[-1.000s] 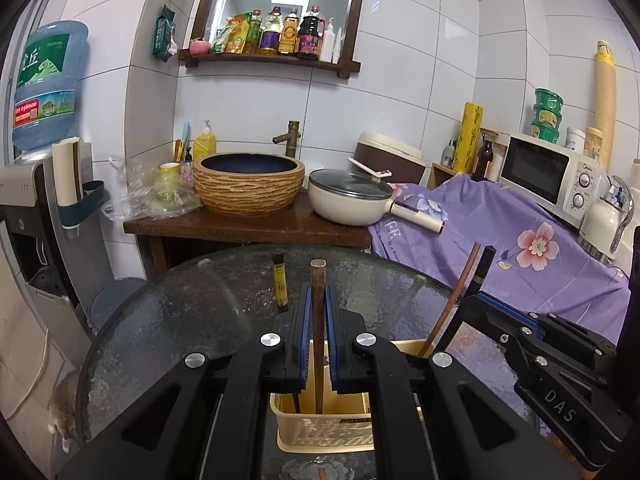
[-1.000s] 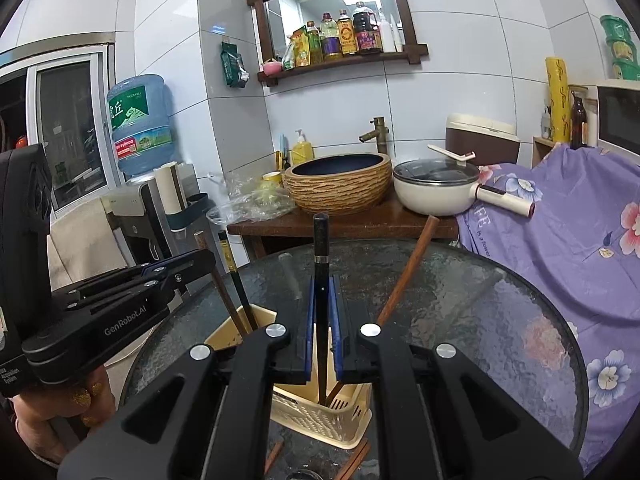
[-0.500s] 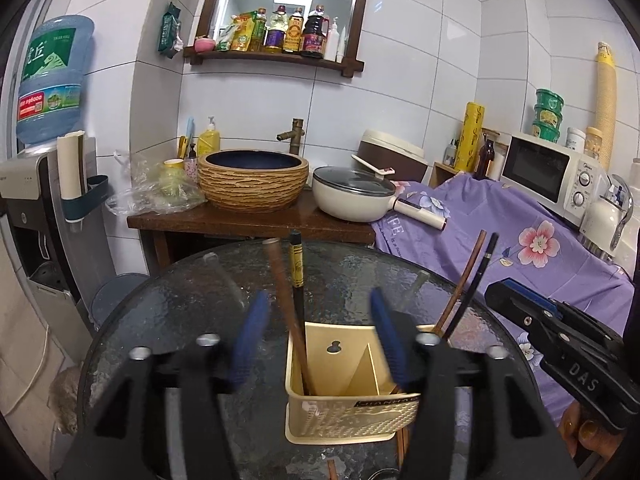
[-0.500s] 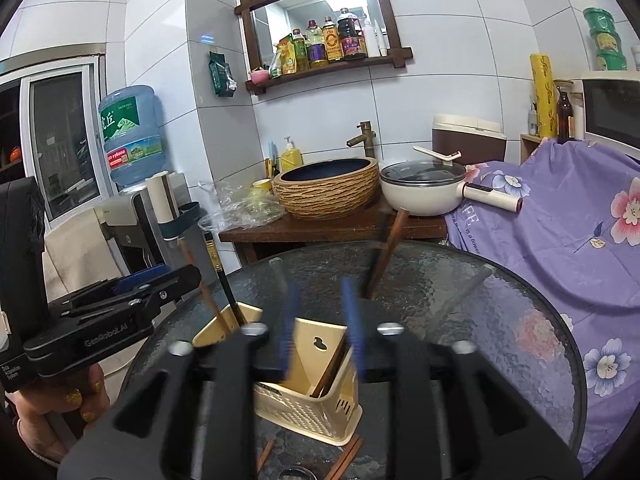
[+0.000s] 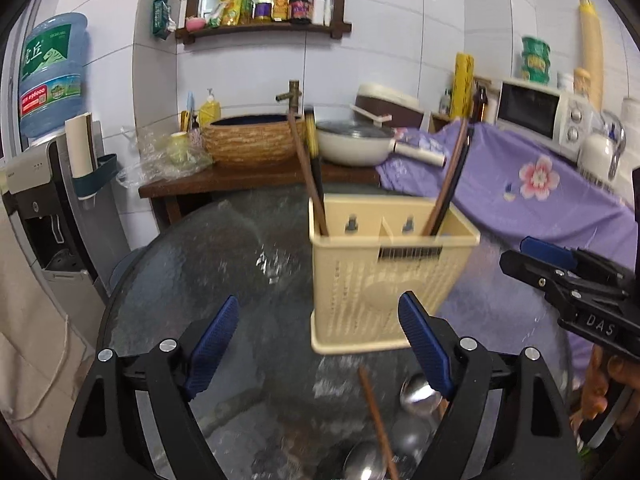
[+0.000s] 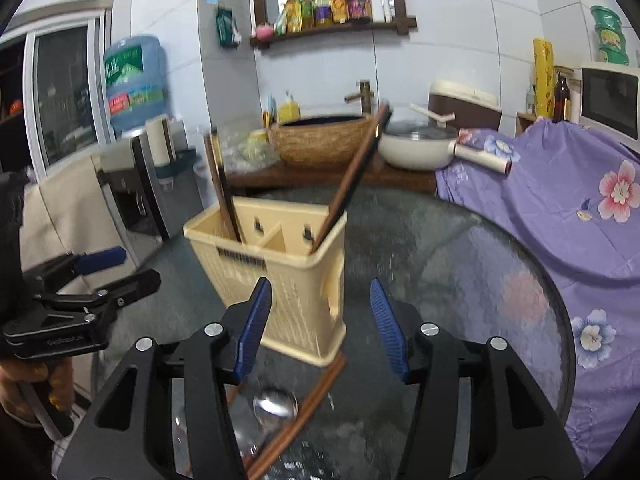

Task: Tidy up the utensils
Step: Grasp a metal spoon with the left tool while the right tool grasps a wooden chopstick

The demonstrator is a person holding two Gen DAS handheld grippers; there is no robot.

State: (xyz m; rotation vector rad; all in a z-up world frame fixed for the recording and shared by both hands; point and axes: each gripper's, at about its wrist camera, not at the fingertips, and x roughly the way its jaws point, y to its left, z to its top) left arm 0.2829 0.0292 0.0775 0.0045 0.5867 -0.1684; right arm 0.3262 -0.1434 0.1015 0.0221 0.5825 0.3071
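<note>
Chopsticks (image 5: pixel 310 172) now loose in beige caddy (image 5: pixel 384 280) on glass table (image 5: pixel 192 280), both compartments. Left gripper (image 5: pixel 320 344) & right gripper (image 6: pixel 320 322) released, backed off, empty. Next: spoons (image 5: pixel 416 390), chopstick (image 6: pixel 298 412) by caddy base.

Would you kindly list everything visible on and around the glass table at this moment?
utensil basket: one, cream, upright on the table
chopsticks in basket: four, brown and black, two per compartment
loose chopsticks: at least two, brown, on table before the basket
spoons: at least two, silver, near edge
glass table: one, round, dark
pan: one, cream, on the wooden counter
microwave: one, white, far right
left gripper: open, empty
right gripper: open, empty
</note>
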